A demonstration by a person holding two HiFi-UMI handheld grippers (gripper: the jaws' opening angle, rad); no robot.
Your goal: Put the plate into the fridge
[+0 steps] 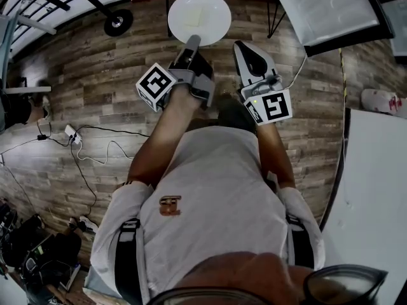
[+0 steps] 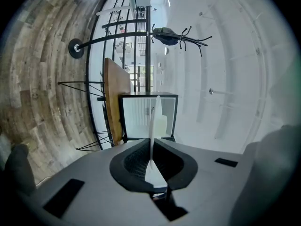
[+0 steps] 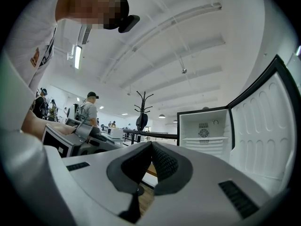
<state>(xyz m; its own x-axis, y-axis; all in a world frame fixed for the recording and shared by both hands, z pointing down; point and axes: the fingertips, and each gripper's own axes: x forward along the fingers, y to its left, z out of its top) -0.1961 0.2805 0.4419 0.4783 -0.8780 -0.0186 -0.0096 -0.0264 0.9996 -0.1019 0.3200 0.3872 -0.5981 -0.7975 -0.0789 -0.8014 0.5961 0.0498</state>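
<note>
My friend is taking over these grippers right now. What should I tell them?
Left gripper: shut on the rim of the plate, which lies flat.
Right gripper: shut, with nothing in it.
Fridge: just ahead, with its door open.
Done: the plate is gripped and off the table.
Left: slide the plate into the fridge and let go.

White plate (image 1: pixel 199 16); grey-brown wood-plank floor (image 1: pixel 95 75); fridge (image 3: pixel 204 126) white inside, black-framed; pale shirt (image 1: pixel 222 189) with orange emblem.

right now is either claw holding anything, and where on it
The left claw grips the white plate by its near rim. The right claw is shut and empty.
</note>
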